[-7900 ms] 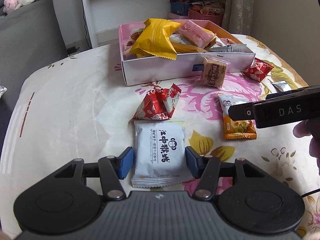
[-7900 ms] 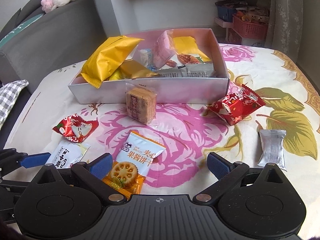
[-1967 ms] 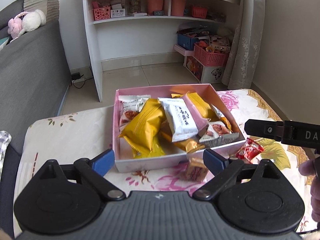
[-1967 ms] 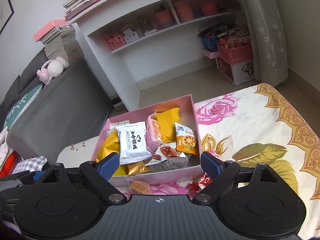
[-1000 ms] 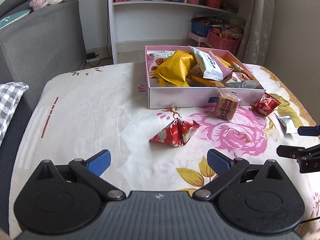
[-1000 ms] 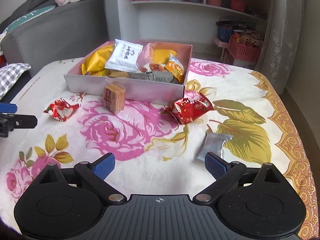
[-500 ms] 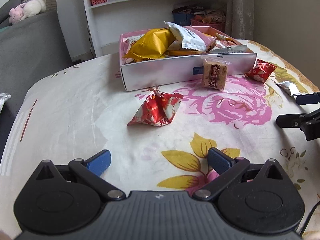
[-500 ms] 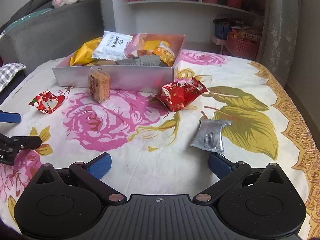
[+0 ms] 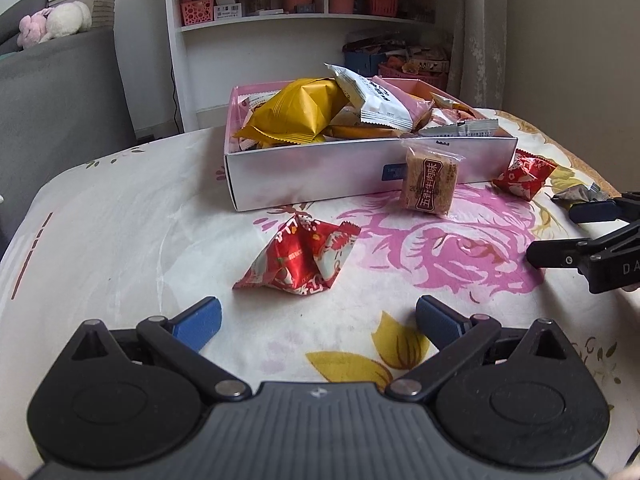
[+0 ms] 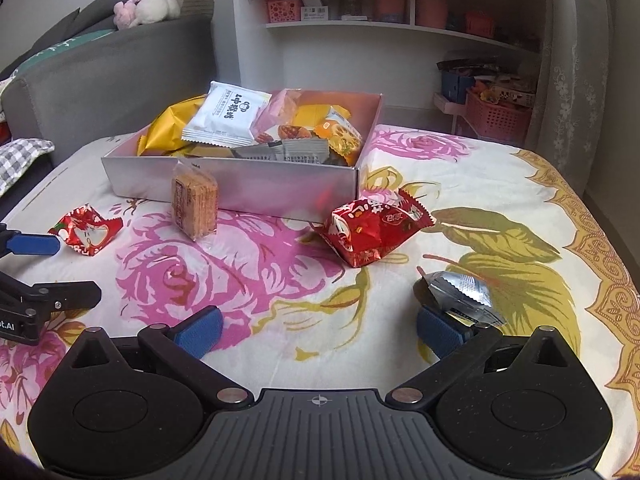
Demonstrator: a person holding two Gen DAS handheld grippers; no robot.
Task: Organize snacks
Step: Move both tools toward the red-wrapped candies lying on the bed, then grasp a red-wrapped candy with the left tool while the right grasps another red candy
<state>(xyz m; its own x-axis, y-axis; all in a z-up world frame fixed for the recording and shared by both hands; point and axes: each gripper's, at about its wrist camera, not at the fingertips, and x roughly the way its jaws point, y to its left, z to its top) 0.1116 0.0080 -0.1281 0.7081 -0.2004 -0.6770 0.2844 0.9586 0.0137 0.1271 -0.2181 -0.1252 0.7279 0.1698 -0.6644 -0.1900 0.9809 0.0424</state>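
Observation:
A pink snack box (image 9: 312, 178) (image 10: 256, 186) stands at the back of the table, piled with yellow, white and pink packets. A red packet (image 9: 298, 258) (image 10: 86, 230) lies just ahead of my open left gripper (image 9: 318, 320), with nothing between its fingers. A brown biscuit pack (image 9: 430, 182) (image 10: 195, 204) leans against the box's front wall. A second red packet (image 10: 372, 232) (image 9: 524, 176) lies right of it. My right gripper (image 10: 318, 328) is open; its right pad sits against a silver packet (image 10: 460, 292) (image 9: 576, 194) on the cloth.
The table wears a white cloth with pink roses (image 10: 224, 272). A grey sofa (image 9: 52, 92) stands at the left, white shelves (image 9: 312, 4) and pink baskets (image 10: 496, 116) behind. The other gripper shows at each view's edge.
Both grippers have sunk closer to the table. The red packet now lies nearer the left gripper's fingers, and the silver packet has come up against the right gripper's right pad.

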